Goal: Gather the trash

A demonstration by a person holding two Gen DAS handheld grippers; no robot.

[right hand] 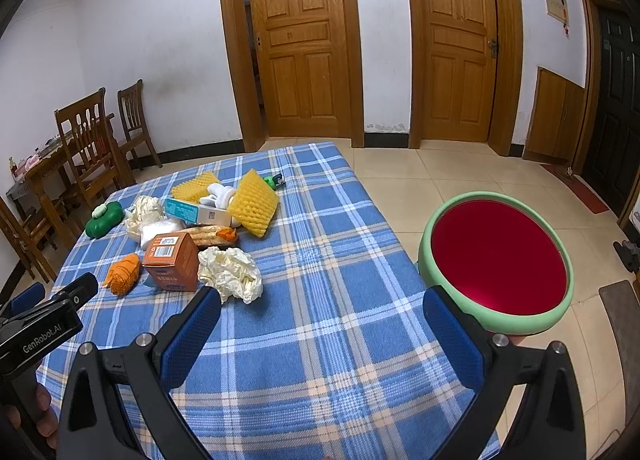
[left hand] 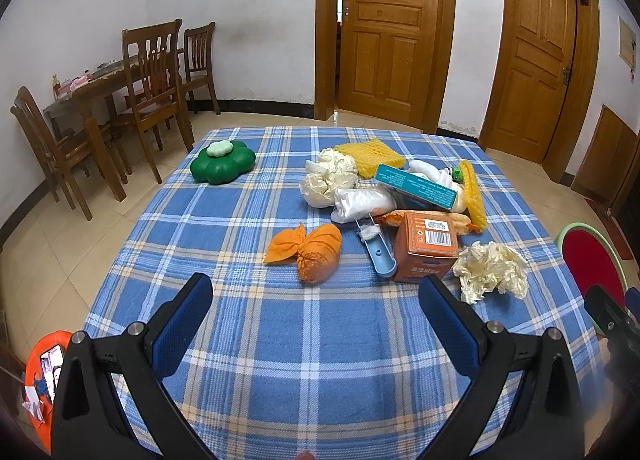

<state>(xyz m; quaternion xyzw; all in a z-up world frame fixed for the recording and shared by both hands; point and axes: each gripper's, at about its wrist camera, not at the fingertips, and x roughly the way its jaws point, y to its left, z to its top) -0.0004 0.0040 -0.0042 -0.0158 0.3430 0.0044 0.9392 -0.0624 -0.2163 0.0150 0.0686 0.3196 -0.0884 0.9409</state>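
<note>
— Where's the trash?
— Heaped on the checked tablecloth: an orange box mid-pile, crumpled paper just right of it, an orange bag to its left.
— And the grippers?
— The left gripper and right gripper hang spread wide, empty, short of the box.

A home dining room: wooden dining table with chairs, panelled doors, tiled floor.

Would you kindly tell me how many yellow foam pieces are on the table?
2: one yellow foam piece lies at the pile's far side, the other leans at its right end. More may be hidden underneath.
</note>
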